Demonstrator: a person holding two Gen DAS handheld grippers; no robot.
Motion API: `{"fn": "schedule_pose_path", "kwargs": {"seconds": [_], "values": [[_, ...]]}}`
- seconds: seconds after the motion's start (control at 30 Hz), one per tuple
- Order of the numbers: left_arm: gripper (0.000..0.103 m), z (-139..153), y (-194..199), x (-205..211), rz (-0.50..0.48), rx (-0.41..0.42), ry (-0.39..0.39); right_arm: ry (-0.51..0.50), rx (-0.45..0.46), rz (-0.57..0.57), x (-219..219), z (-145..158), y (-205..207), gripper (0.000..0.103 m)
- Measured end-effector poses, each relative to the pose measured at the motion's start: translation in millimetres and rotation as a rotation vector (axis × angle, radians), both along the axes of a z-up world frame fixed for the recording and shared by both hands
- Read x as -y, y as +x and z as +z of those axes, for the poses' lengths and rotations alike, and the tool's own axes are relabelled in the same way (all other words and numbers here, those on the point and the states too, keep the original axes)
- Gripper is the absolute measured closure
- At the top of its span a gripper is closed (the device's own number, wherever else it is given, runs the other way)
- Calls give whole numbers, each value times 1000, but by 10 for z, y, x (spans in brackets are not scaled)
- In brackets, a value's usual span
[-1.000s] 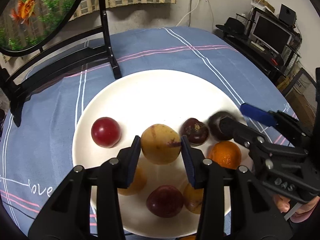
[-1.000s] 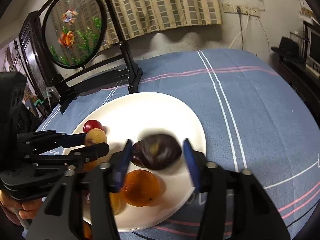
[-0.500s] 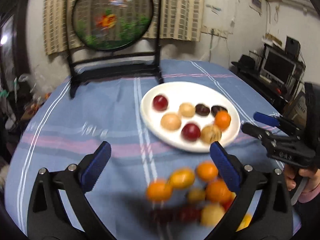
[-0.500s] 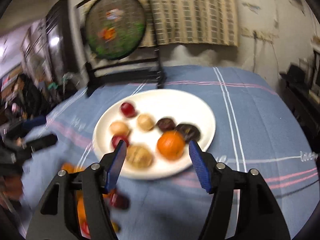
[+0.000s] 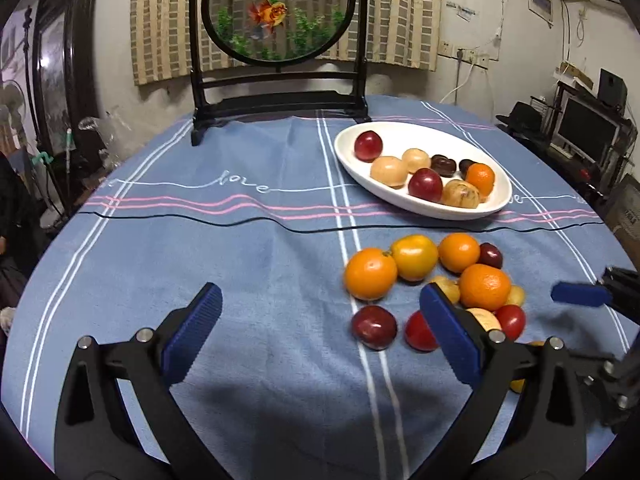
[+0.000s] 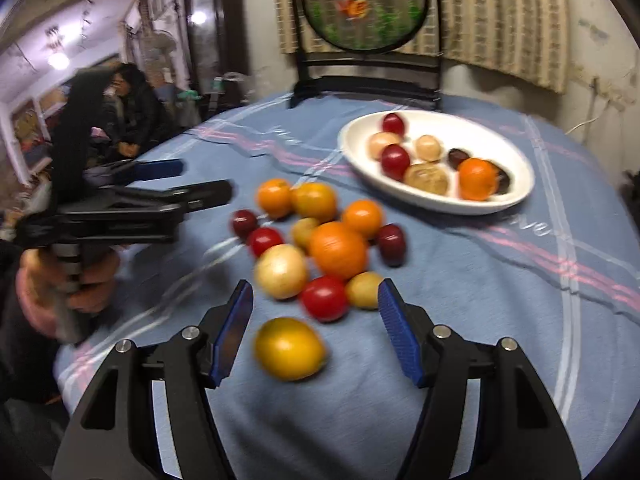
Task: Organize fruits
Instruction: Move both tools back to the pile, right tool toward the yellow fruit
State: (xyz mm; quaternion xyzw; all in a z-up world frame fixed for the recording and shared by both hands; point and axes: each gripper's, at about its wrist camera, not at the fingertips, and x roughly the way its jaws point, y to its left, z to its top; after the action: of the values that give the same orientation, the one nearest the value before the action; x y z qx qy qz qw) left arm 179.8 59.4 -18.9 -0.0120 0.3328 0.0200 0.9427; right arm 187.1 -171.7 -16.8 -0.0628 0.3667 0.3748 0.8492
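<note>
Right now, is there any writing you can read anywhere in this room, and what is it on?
"love": white script stitched on the blue tablecloth, left of the white plate.
A second stitched word right of the plate, partly hidden: only "ve" reads.
Papers on the far wall: too small to read.

The desk [image 5: 200, 240] wears a blue cloth with white and pink stripes. On it lie a white plate [image 5: 496, 204] of fruit, a loose cluster of fruits [image 5: 416, 256] near it, and a black-framed goldfish screen [image 5: 280, 100] at the far edge.
</note>
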Motion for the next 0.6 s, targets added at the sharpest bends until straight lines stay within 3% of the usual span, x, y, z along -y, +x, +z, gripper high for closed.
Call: {"fn": "schedule_pose_path", "kwargs": {"seconds": [0.6], "values": [[2,-35,51,-92,45,-47,-5,-96,-64,56,-98,-155,-110,37]]}}
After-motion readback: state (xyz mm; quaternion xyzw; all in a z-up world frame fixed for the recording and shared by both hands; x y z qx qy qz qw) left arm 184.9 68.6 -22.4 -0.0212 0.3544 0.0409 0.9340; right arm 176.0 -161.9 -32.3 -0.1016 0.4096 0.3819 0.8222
